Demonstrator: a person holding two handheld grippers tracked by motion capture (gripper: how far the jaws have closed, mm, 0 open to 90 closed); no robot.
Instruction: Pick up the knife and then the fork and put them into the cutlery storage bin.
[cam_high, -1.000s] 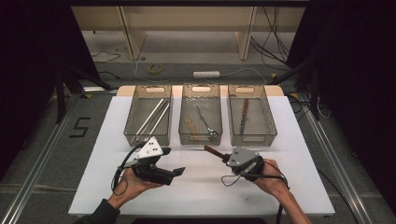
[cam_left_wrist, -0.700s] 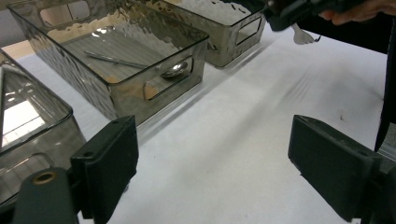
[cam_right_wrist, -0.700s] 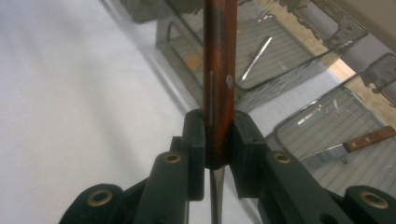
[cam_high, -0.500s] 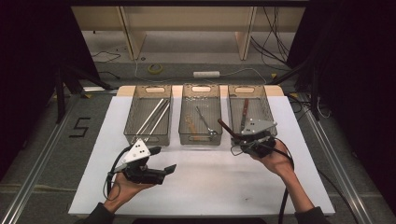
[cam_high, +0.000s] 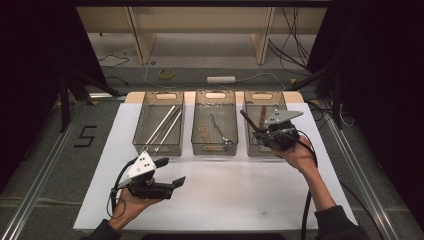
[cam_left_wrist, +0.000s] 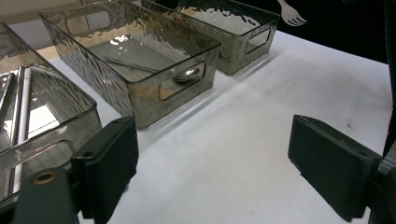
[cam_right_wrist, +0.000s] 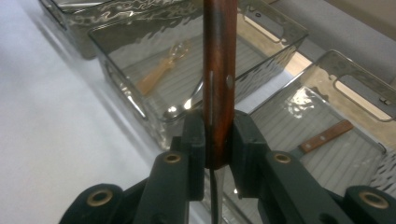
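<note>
My right gripper (cam_high: 261, 133) is shut on a knife with a brown wooden handle (cam_high: 248, 120). It hangs over the near end of the right clear bin (cam_high: 265, 94). In the right gripper view the pads clamp the handle (cam_right_wrist: 218, 70) near its base, and a thin blade edge runs down between the jaws. Another wooden-handled knife (cam_right_wrist: 324, 136) lies in the bin below. My left gripper (cam_high: 169, 172) is held low over the white table (cam_high: 240, 195) at the front left, pointing right. Its jaws stand wide open with nothing between the pads (cam_left_wrist: 329, 158).
Three clear bins stand side by side at the back of the table. The left bin (cam_high: 159, 147) holds long metal rods. The middle bin (cam_high: 215, 148) holds a spoon (cam_right_wrist: 175, 111) and other cutlery. Dark floor and metal rails border the table.
My right gripper has carried the knife from the front middle of the table up and back to the right bin. The left gripper has drifted slightly nearer the front edge.
</note>
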